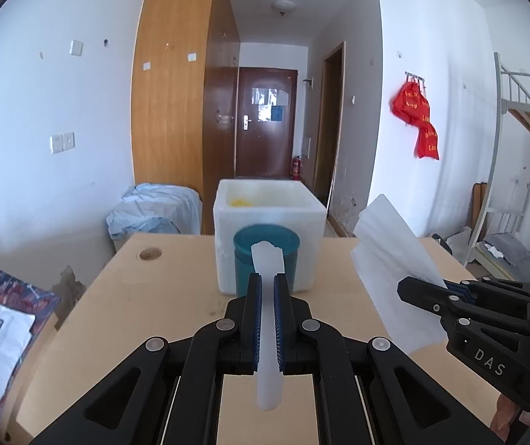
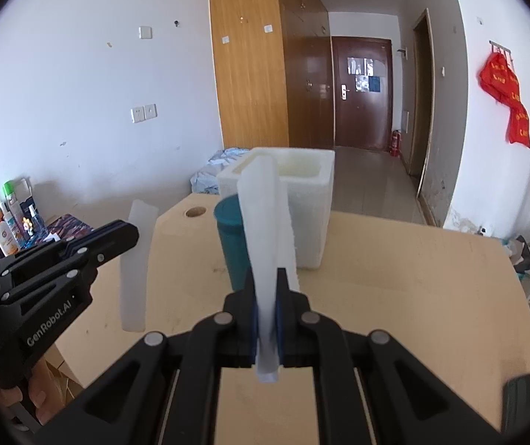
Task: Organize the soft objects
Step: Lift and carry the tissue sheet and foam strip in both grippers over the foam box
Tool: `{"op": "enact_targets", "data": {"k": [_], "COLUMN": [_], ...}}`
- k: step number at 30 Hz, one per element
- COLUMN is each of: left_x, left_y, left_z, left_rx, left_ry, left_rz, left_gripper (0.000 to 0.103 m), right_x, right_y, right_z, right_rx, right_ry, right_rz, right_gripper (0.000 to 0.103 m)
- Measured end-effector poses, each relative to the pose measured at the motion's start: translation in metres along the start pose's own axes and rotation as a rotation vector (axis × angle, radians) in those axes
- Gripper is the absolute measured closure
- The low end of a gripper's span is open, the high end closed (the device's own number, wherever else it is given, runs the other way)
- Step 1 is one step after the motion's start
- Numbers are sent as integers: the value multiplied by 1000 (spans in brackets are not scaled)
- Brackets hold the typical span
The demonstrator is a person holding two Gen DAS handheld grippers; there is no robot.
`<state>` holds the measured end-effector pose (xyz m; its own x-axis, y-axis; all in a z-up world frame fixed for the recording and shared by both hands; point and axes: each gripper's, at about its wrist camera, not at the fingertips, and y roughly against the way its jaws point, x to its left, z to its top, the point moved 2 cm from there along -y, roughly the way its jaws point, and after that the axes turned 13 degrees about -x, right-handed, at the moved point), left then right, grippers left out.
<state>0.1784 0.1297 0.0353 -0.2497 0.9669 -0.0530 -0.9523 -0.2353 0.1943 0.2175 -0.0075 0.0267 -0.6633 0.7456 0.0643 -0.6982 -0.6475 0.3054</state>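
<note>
Left wrist view: my table [image 1: 146,296] runs off frame; the foam box [image 1: 268,222] half hides behind a teal cup [image 1: 265,256]. Both claws, left [image 1: 268,285] and right [image 2: 266,278], pinch one white foam sheet [image 1: 394,259], its middle blurred.

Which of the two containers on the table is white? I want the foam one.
The square foam box at the back is white; the round canister in front is teal.

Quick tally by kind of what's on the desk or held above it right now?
Thin white foam sheets, one clamped in each gripper: 2
White foam box, open top: 1
Teal round plastic container: 1
Total: 4
</note>
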Motion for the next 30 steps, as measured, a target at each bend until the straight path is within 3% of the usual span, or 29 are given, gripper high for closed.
{"op": "enact_targets", "data": {"k": [30], "left_x": [20], "left_y": [-102], "left_z": [60], "left_rx": [-21], "left_ry": [19], "left_rz": [5], "left_gripper": [97], "right_x": [-13], "right_y": [-95], "right_z": [66], "right_rx": [-7], "right_ry": [50], "right_rz": [6], "right_gripper": [93]}}
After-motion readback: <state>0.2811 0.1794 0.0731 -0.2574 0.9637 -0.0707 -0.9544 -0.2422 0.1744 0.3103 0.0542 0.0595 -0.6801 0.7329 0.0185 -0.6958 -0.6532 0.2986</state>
